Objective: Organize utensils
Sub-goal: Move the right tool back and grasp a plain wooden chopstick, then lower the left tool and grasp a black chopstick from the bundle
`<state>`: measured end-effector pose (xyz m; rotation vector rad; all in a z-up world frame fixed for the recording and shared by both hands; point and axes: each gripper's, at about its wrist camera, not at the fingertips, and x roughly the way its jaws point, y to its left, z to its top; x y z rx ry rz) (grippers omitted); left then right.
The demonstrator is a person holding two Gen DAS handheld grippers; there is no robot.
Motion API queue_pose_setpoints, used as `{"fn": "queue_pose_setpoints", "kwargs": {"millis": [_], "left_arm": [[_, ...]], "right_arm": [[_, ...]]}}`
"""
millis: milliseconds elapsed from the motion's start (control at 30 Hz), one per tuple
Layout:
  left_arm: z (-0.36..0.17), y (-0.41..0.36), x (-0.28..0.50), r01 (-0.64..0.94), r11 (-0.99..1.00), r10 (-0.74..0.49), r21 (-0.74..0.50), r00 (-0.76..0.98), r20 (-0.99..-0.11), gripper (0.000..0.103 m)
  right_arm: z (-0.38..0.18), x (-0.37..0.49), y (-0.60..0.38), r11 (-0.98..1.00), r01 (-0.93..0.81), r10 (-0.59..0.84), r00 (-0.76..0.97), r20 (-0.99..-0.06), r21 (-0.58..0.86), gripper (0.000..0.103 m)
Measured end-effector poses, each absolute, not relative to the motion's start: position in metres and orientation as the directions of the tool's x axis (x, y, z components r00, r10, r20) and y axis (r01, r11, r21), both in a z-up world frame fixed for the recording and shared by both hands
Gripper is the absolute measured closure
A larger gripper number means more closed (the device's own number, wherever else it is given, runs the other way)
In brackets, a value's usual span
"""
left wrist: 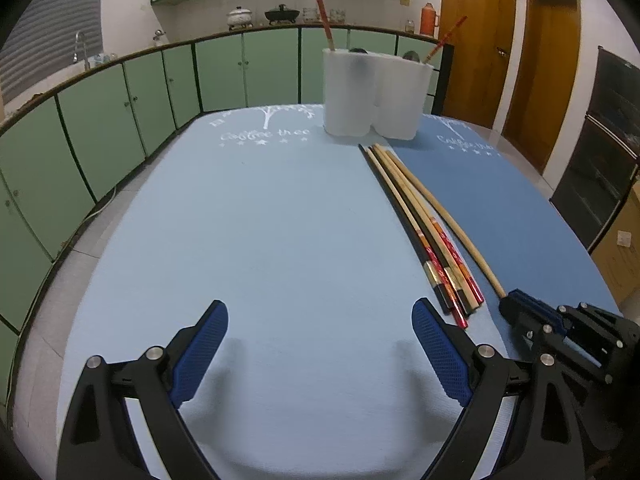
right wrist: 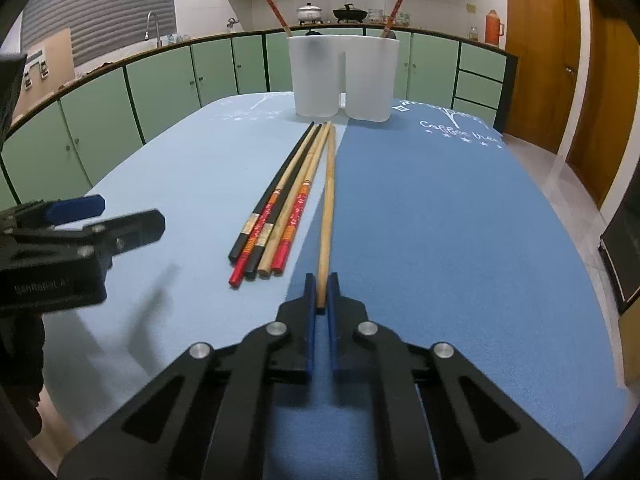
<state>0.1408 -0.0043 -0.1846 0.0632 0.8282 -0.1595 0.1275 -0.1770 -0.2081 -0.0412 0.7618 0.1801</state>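
**Plain chopstick clamped at its near end**

My right gripper (right wrist: 321,292) was closed on the near end of the plain wooden chopstick (right wrist: 329,196), its blue pads pressed to either side of the stick. The chopstick lay flat along the seam where the light blue mat (right wrist: 192,184) met the dark blue mat (right wrist: 460,216), pointing toward the white utensil holder (right wrist: 343,76) at the far edge of the table. Just left of it lay the bundle of chopsticks (right wrist: 276,216), black and tan with red and orange ends, side by side and touching. Two red-handled chopsticks stood tilted in the holder, one in each compartment. My left gripper (left wrist: 320,354) hung over the bare light blue mat with its jaws wide apart and nothing between them.
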Motion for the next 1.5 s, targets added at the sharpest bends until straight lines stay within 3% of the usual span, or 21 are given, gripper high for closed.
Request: {"fn": "queue_pose_setpoints", "kwargs": {"millis": [700, 1000, 1200, 1267, 1400, 1433, 1500], "left_arm": [[-0.205, -0.049, 0.147, 0.203, 0.978, -0.093, 0.038, 0.598, -0.796, 0.013], [-0.203, -0.059, 0.148, 0.207, 0.978, -0.103, 0.030, 0.601, -0.793, 0.022], [-0.202, -0.071, 0.150, 0.209, 0.977, -0.103, 0.040, 0.626, -0.773, 0.048], [-0.202, -0.075, 0.149, 0.218, 0.975, -0.116, 0.031, 0.630, -0.768, 0.065], [-0.202, -0.082, 0.144, 0.235, 0.971, -0.128, 0.036, 0.645, -0.754, 0.083], [-0.202, -0.083, 0.144, 0.243, 0.970, -0.143, 0.024, 0.645, -0.751, 0.092], [-0.202, -0.081, 0.143, 0.241, 0.971, -0.153, 0.008, 0.643, -0.750, 0.094]], "right_arm": [[-0.196, 0.127, -0.216, 0.986, -0.131, 0.166, 0.727, -0.666, 0.102, 0.099], [-0.195, 0.125, -0.220, 0.986, -0.122, 0.167, 0.729, -0.664, 0.114, 0.099], [-0.196, 0.126, -0.222, 0.986, -0.117, 0.164, 0.728, -0.666, 0.115, 0.099], [-0.195, 0.126, -0.224, 0.987, -0.113, 0.161, 0.729, -0.665, 0.115, 0.099], [-0.195, 0.127, -0.227, 0.987, -0.105, 0.157, 0.731, -0.665, 0.118, 0.099], [-0.195, 0.126, -0.227, 0.988, -0.104, 0.156, 0.731, -0.664, 0.118, 0.099], [-0.194, 0.126, -0.227, 0.987, -0.106, 0.158, 0.733, -0.662, 0.118, 0.099]]}}
